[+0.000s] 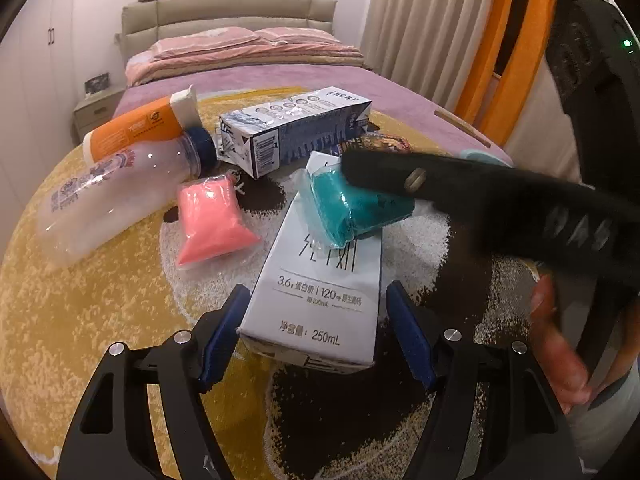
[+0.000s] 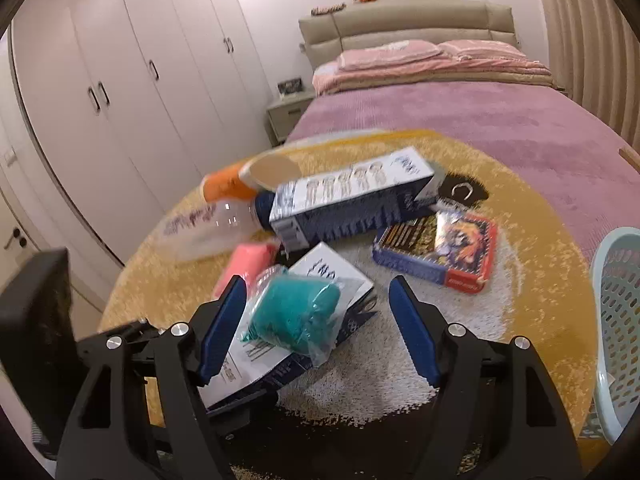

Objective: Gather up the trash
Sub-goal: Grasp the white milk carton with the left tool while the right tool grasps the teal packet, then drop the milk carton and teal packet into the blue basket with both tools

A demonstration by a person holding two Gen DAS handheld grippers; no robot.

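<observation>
Trash lies on a round yellow rug (image 1: 80,320). A white 250 mL milk carton (image 1: 320,292) lies between the open fingers of my left gripper (image 1: 320,332); it also shows in the right wrist view (image 2: 320,276). A teal bag (image 1: 352,208) rests on its far end, and shows in the right wrist view (image 2: 296,316) between the open fingers of my right gripper (image 2: 320,320), hovering over it. A pink bag (image 1: 212,220), a clear bottle (image 1: 120,192), an orange tube (image 1: 132,128) and a blue-white carton (image 1: 296,132) lie behind.
A colourful flat box (image 2: 436,248) lies right of the cartons. A pale blue perforated basket (image 2: 616,320) stands at the rug's right edge. The rug lies on a purple bed (image 2: 480,120). White wardrobes (image 2: 120,80) stand to the left.
</observation>
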